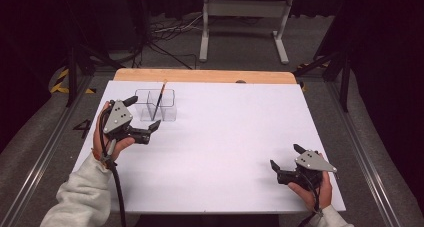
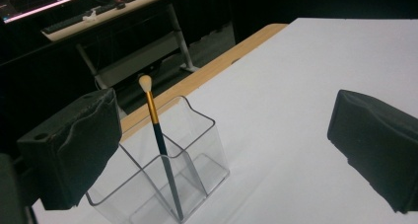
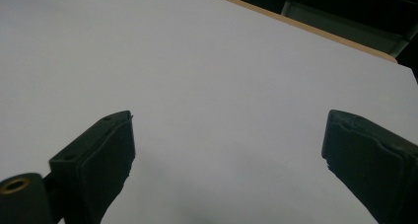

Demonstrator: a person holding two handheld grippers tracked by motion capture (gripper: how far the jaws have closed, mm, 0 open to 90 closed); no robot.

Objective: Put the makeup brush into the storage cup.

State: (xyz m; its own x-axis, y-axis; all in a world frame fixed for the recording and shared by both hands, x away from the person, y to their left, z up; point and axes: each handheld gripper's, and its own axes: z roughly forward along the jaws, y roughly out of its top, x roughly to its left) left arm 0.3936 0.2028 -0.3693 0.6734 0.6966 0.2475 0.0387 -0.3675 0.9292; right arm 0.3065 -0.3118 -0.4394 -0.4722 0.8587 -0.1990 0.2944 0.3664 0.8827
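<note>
Both tools, left tool (image 1: pixel 142 113) and right tool (image 1: pixel 285 157), gape wide and empty beside a gold-banded brush (image 2: pixel 160 142) leaning in a clear holder (image 2: pixel 207 150).

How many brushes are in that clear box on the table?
1. A single brush stands tilted in the clear box, against the divider between its two compartments, bristles up. The box is transparent, so nothing seems hidden.
</note>
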